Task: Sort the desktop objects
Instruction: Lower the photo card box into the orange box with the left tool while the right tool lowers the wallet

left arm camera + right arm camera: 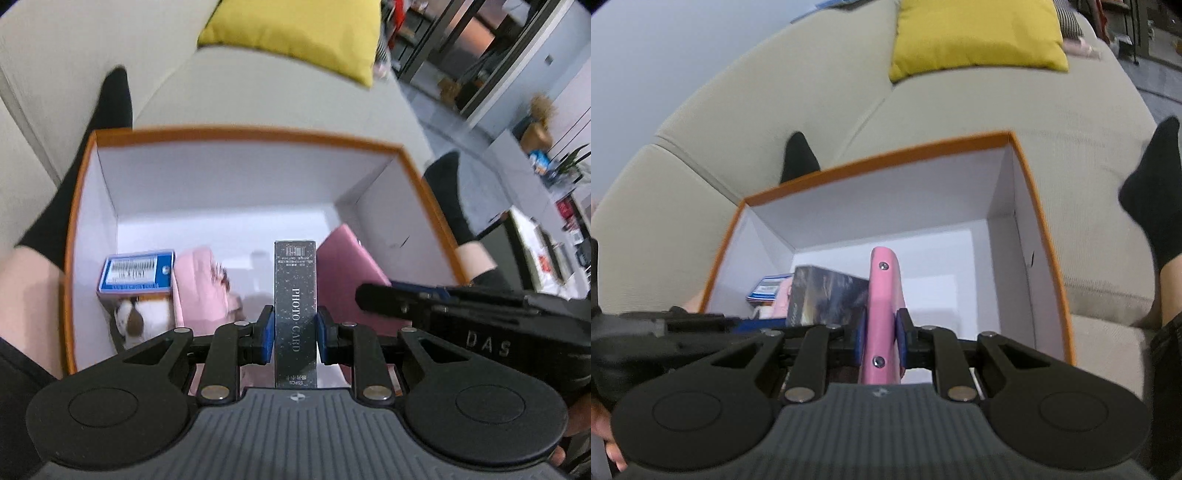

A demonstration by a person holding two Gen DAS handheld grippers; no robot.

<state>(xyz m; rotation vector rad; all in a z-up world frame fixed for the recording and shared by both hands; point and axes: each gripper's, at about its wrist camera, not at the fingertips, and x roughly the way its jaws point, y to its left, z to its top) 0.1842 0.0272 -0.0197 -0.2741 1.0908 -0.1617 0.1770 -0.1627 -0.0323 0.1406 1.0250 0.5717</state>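
Parts I can't make out

My left gripper's frame hides the base of the brown-and-white plush toy [135, 319]; the blue-bordered barcode label [136, 271] is too blurred to read.

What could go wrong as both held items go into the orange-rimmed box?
1. The left gripper and right gripper work side by side over the orange-rimmed white cardboard box, so they may collide.
2. The dark speckled "PHOTO CARD" box could land on the blue-labelled packet or soft pink item.
3. The flat pink case, gripped edge-on, might tip on release.
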